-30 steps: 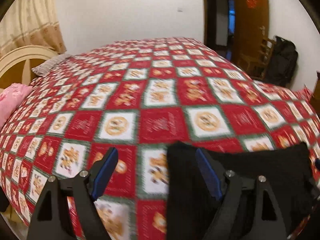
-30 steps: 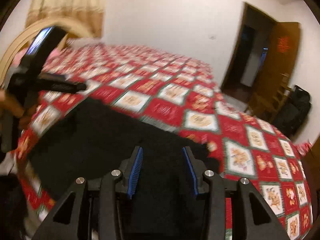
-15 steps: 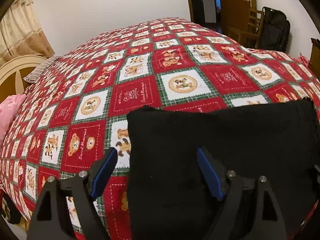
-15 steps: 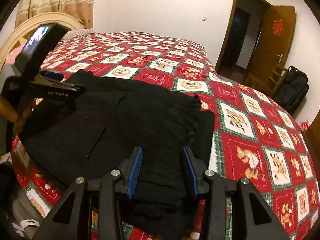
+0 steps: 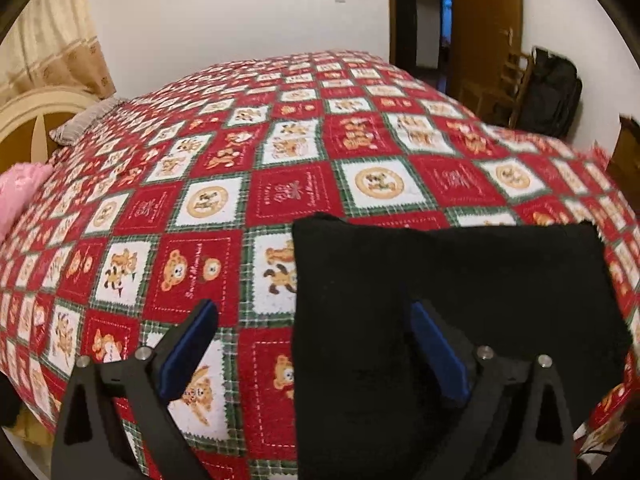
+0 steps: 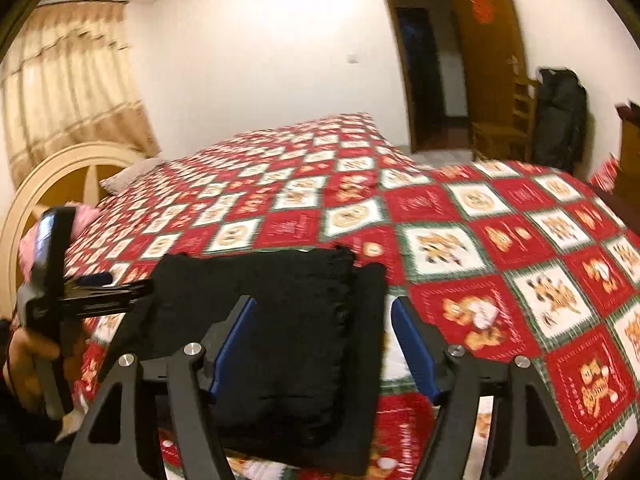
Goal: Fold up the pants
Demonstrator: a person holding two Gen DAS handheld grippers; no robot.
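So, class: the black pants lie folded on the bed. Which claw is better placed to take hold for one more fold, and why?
Probably the right claw: its open jaws straddle the black pants near their frayed edge. The left claw is open too, but sits over the pants' side edge, half above the bedspread.

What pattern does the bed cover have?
The bed cover has red and white squares with teddy bear pictures and green plaid borders. The left wrist view shows it best.
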